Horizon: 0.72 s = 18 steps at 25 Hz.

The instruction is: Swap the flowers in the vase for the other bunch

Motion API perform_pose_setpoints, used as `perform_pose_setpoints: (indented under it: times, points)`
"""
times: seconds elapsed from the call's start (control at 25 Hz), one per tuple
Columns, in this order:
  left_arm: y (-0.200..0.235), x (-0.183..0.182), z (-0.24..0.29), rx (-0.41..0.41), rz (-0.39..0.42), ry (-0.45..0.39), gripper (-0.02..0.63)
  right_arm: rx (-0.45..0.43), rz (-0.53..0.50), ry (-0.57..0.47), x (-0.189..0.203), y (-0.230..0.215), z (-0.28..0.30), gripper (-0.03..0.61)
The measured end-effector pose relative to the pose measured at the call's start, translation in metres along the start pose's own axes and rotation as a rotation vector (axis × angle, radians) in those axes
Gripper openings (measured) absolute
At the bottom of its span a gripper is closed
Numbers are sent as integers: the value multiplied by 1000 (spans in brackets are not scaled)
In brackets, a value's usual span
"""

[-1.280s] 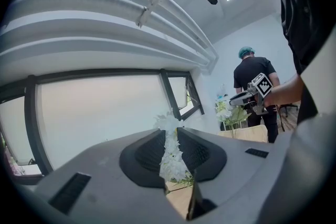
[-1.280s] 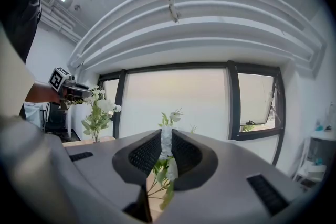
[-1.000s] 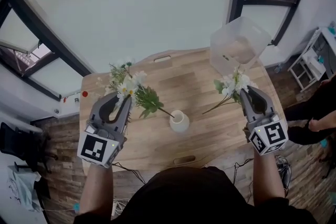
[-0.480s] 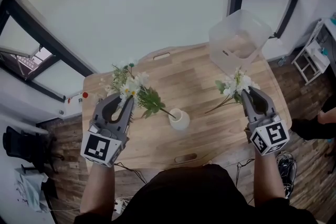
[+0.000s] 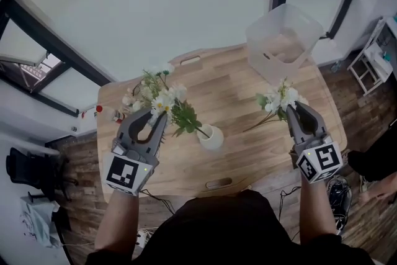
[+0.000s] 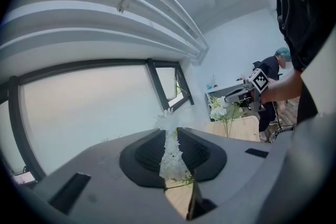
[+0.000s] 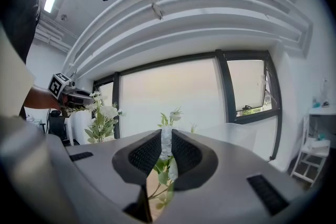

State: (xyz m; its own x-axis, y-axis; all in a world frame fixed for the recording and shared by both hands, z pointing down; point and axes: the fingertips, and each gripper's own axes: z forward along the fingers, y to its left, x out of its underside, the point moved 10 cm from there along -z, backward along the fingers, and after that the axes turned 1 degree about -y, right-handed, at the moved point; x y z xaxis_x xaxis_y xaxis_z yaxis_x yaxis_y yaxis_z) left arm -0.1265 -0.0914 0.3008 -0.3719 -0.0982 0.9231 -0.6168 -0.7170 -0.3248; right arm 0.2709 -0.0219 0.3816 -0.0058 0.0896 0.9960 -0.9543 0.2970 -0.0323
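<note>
Vase (image 5: 211, 136) stands central on table (image 5: 248, 102), well apart from its edges

No word, brand or number can be read anywhere. Left and right of the vase (image 5: 211, 136), the left gripper (image 5: 154, 115) and right gripper (image 5: 294, 110) bear black-and-white square patterns, seemingly coded markers, not letters.

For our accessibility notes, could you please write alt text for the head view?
The left gripper holds a white flower bunch whose stem reaches a small white vase on a wooden table; the right gripper holds a second bunch near a clear plastic bin.
</note>
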Motion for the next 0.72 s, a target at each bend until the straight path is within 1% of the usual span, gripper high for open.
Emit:
perform_pose_setpoints:
  times: [0.4,0.72]
  points:
    - [-19,7,9,32,13,31,66,-21,22,14,14,-3,-1,77]
    - [-21,11,13,66,-3,49,66,-32,33,37,13,6,6,77]
